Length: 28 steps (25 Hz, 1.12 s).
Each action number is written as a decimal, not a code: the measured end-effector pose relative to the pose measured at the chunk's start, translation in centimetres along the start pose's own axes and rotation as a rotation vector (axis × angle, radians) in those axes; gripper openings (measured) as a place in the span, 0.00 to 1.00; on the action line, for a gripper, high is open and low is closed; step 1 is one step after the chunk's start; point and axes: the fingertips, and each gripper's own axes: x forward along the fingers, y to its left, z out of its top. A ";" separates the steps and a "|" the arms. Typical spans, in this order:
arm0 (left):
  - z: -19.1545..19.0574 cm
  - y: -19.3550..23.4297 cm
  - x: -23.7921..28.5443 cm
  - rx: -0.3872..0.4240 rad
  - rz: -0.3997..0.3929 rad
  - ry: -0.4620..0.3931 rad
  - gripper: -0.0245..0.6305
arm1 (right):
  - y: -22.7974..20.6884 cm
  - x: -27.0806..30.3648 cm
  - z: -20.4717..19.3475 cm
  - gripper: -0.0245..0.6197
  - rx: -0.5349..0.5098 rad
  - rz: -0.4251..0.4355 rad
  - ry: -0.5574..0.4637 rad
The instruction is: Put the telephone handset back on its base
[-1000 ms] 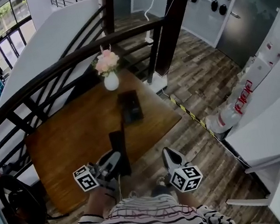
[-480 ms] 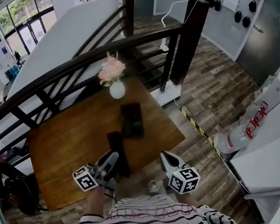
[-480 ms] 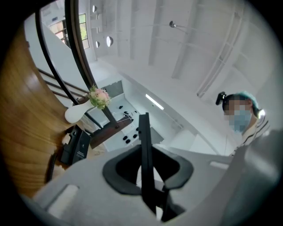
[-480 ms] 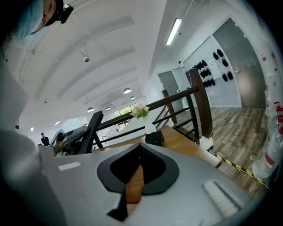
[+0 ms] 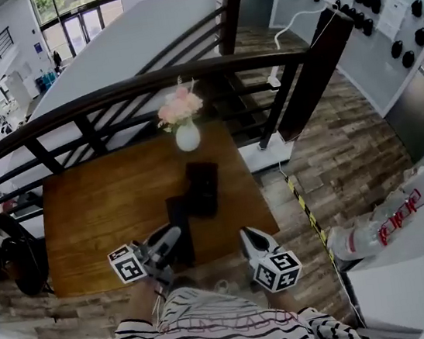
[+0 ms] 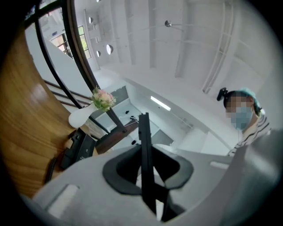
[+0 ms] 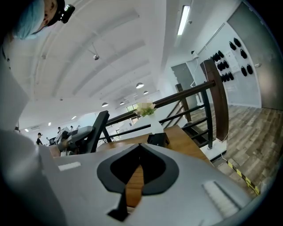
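Head view: the left gripper (image 5: 163,242) carries the black telephone handset (image 5: 178,218) over the near part of the wooden surface (image 5: 100,212). The handset lies lengthwise toward the base (image 5: 203,183), its far end just beside the base's near left corner; it is not yet seated. A white vase (image 5: 187,135) of flowers stands beyond the base, by the dark railing (image 5: 145,84). The right gripper (image 5: 249,236) hangs off the near edge and touches nothing. Left gripper view: the jaws pinch the handset, seen edge-on as a thin upright bar, with the base low at left and a coiled cord (image 6: 52,167) beside it. Right gripper view: the jaws are pressed together at the tips and hold nothing; the surface shows behind them. Likely risks: the handset is gripped low on its length, so it may pivot in the jaws when one end meets the base. If it comes down askew, it would rest across the cradle instead of in it. A taut or snagged cord could drag the base toward the edge.
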 end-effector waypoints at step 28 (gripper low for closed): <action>6.1 15.8 8.2 -0.103 -0.046 0.186 0.15 | -2.8 10.1 1.6 0.04 0.091 -0.152 0.039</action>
